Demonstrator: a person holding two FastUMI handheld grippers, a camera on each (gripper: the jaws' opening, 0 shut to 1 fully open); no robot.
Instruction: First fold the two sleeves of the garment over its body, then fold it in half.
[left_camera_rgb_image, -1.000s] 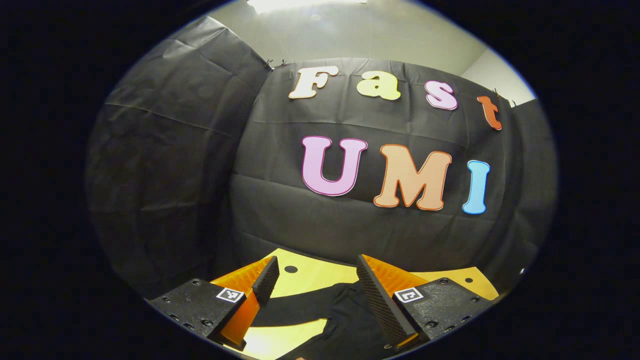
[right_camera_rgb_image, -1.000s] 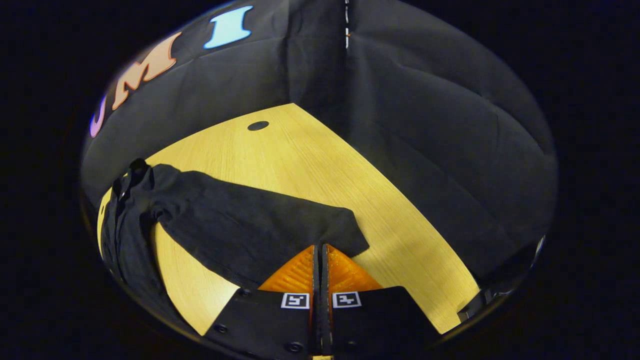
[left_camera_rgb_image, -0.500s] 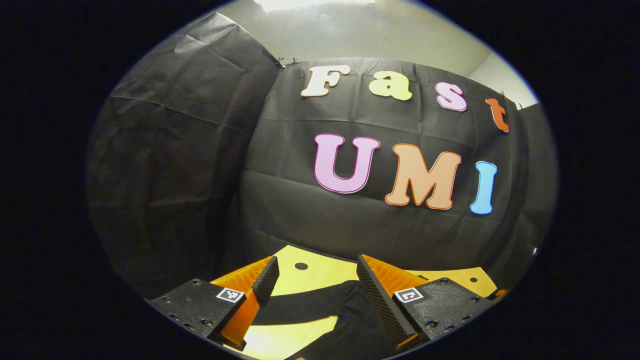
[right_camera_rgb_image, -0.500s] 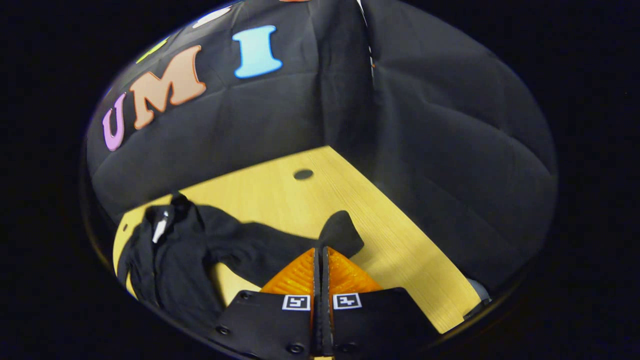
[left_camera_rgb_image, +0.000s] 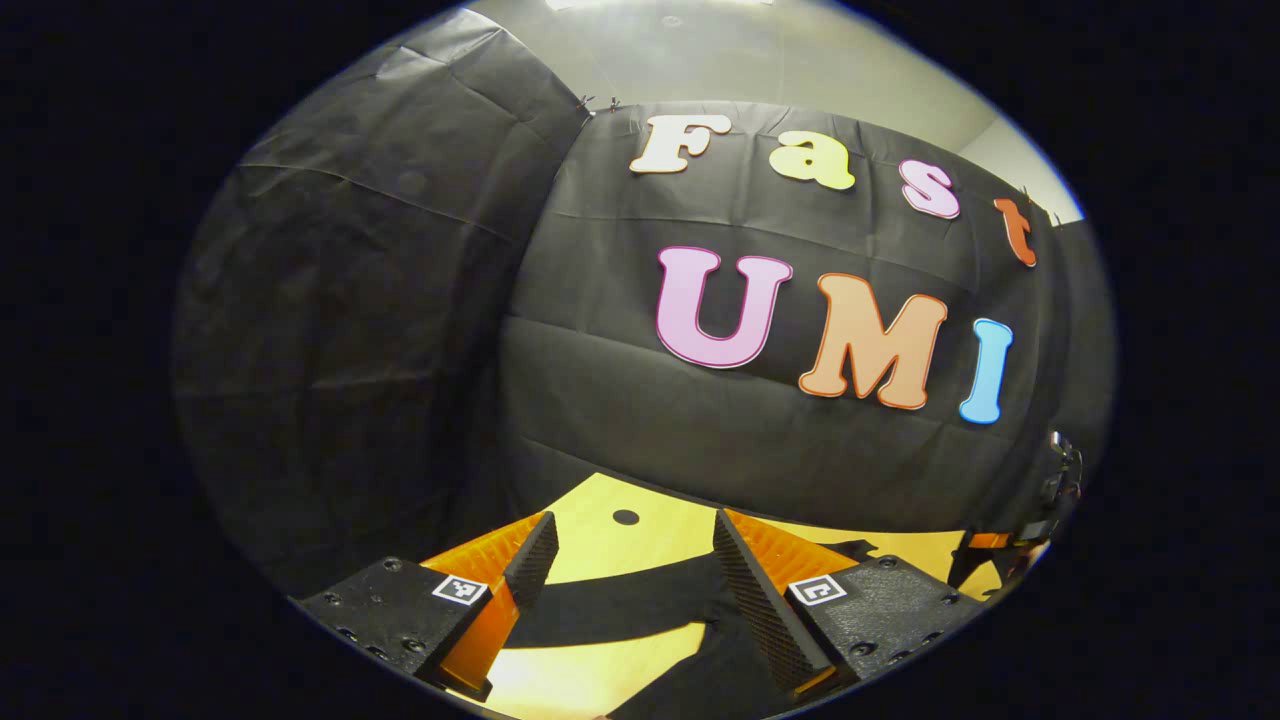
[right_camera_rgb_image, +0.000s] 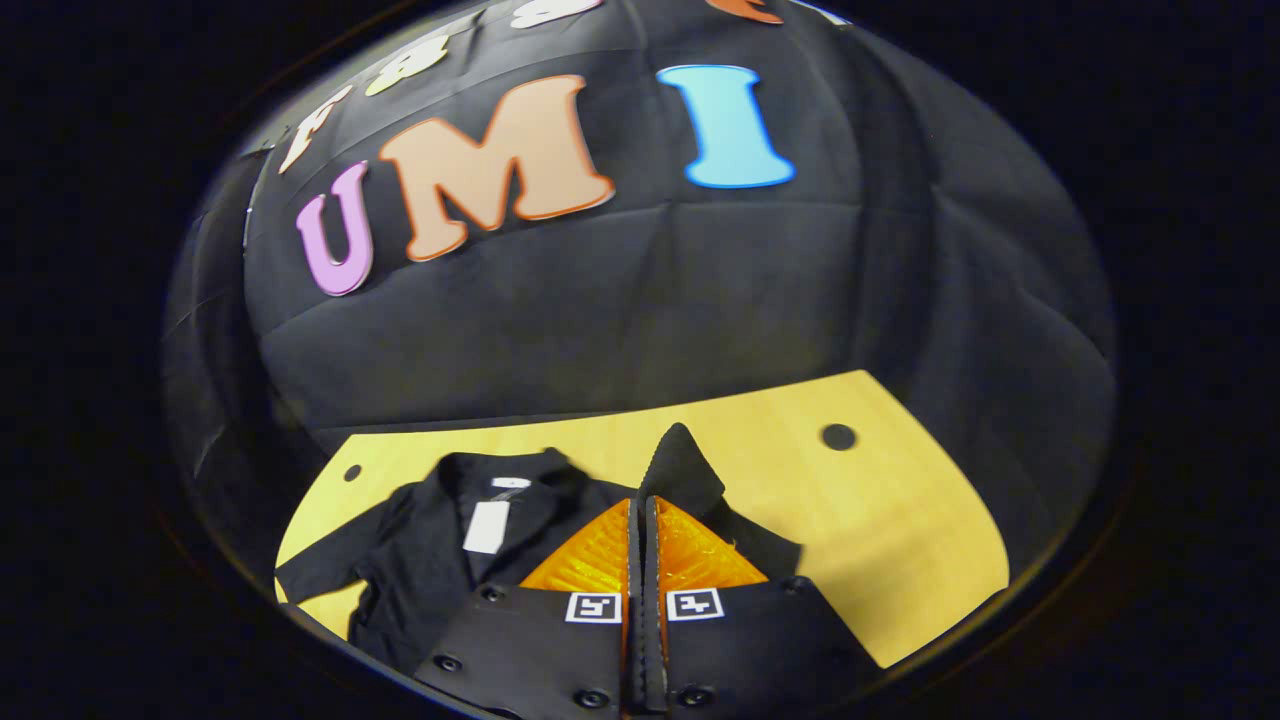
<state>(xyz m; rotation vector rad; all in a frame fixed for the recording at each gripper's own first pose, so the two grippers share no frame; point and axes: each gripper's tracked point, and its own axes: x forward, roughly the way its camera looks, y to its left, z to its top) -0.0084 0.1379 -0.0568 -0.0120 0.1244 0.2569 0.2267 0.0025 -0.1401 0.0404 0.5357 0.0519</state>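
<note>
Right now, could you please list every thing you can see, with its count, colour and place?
garment: one, black, lying on the table, collar toward the back wall.
right sleeve: one, black, its cuff lifted and pinched in the right tool.
left sleeve: one, black, stretched flat across the table between the open left tool's fingers.
tag: one, white, inside the collar.
table: one, light yellow wood, under the garment.
holes in the table: two in the right gripper view, dark, near the back edge.
booth wall: black cloth, behind the table.
left tool: one, open, low above the left sleeve.
right tool: one, shut on the sleeve.
</note>
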